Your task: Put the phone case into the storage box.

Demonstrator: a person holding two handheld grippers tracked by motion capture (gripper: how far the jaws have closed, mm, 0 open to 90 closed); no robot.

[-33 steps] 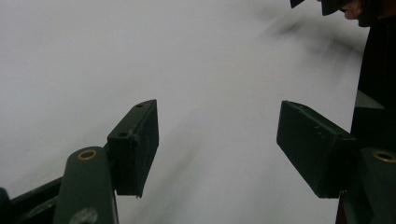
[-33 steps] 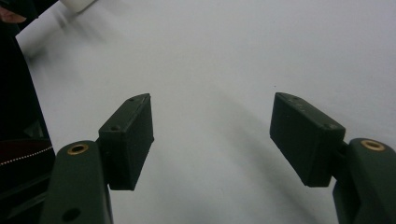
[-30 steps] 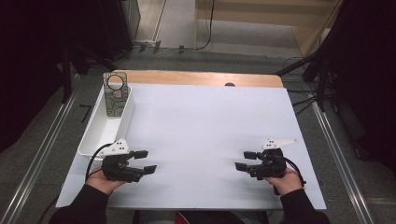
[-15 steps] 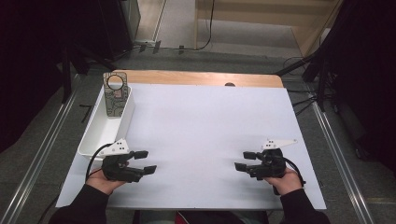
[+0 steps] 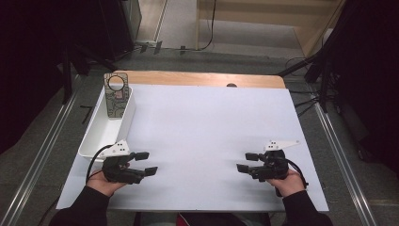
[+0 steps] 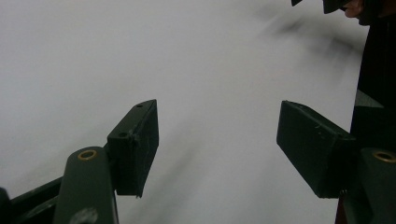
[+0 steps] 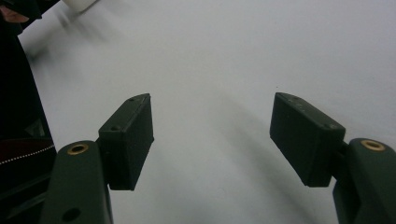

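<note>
Near the front edge of the white table top (image 5: 207, 117), a person's hands hold both grippers, which lie low and point inward at each other. My left gripper (image 5: 148, 162) is at the front left, open, with bare white surface between its jaws; its own view shows my left gripper (image 6: 217, 135) the same way. My right gripper (image 5: 243, 161) is at the front right, also open and holding nothing, as its own view of my right gripper (image 7: 212, 135) confirms. A wide stretch of table separates the two.
A white tray (image 5: 96, 136) runs along the table's left edge, just behind the left gripper. A printed card with a round hole (image 5: 115, 96) leans upright at its far end. A wooden strip (image 5: 197, 78) borders the far edge. Dark stands and cables surround the table.
</note>
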